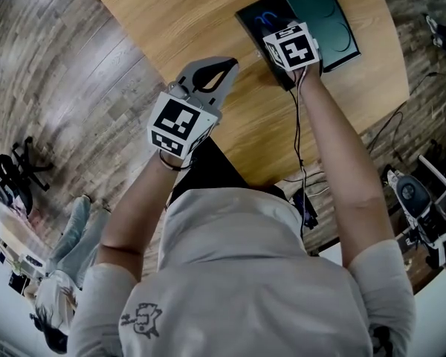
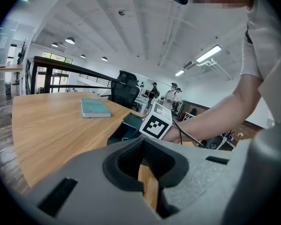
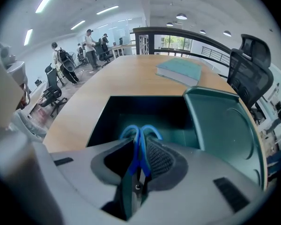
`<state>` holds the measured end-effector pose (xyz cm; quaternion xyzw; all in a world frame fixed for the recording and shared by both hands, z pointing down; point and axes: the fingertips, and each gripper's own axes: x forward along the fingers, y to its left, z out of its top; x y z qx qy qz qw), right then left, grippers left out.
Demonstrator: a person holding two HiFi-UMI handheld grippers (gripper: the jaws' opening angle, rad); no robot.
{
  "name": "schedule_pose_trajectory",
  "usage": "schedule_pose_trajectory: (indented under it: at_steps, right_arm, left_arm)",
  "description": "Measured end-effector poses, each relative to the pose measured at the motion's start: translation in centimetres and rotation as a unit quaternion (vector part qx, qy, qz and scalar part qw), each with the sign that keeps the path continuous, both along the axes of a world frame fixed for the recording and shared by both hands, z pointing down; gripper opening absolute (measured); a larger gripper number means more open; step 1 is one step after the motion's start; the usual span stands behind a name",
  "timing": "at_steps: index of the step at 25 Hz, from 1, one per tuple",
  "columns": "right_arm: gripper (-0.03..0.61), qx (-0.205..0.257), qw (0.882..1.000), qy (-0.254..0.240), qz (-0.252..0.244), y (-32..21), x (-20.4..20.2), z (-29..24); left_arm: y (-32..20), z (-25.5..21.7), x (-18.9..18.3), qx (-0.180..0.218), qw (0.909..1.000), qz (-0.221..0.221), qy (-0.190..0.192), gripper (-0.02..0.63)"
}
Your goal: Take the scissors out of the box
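The scissors (image 3: pixel 141 131) have blue loop handles and lie in an open dark teal box (image 3: pixel 107 121) on the wooden table (image 1: pixel 208 21). My right gripper (image 3: pixel 139 142) points steeply down into the box, and its pads press on the handles from both sides. From the head view only a blue loop of the scissors (image 1: pixel 266 18) shows, and the marker cube hides the right gripper's (image 1: pixel 286 69) tips. My left gripper (image 1: pixel 230 65) hovers near the table's front edge, left of the box (image 1: pixel 245 17), its tips together and nothing held.
The box's lid (image 1: pixel 331 21) lies open on the box's right side. A teal book (image 3: pixel 180 71) rests farther back on the table, with a black office chair (image 3: pixel 248 74) beyond it. Cables hang off the table edge by my right arm.
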<state>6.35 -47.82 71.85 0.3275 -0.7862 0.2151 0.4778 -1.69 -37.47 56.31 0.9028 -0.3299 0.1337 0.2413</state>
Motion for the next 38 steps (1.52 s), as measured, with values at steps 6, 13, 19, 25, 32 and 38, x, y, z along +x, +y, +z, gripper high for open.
schedule_pose_trajectory:
  at_steps: [6, 13, 19, 25, 32, 38]
  right_arm:
    - [0.092, 0.036, 0.999, -0.022, -0.008, 0.3, -0.5, -3.6]
    - [0.092, 0.069, 0.995, -0.065, -0.008, 2.5, -0.8, -9.1]
    - [0.092, 0.114, 0.990, -0.086, -0.012, 5.6, 0.6, -13.6]
    - [0.092, 0.130, 0.986, -0.100, -0.010, 10.6, 2.4, -16.7]
    - [0.092, 0.159, 0.981, -0.111, -0.018, 16.2, 4.3, -19.7]
    - [0.092, 0.180, 0.976, -0.124, -0.022, 21.4, 5.8, -22.0]
  left_arm:
    - [0.8, -1.7, -0.2, 0.014, 0.9998, -0.010, -0.004, 0.005]
    - [3.3, -4.5, 0.4, 0.039, 0.9991, -0.017, -0.010, 0.005]
    - [6.7, -7.0, 1.8, 0.056, 0.9982, -0.020, -0.008, 0.005]
    - [10.9, -9.4, 2.7, 0.083, 0.9962, -0.024, -0.016, 0.005]
    - [15.1, -11.6, 4.3, 0.107, 0.9938, -0.026, -0.020, 0.005]
    - [18.7, -13.3, 4.9, 0.120, 0.9921, -0.032, -0.020, 0.005]
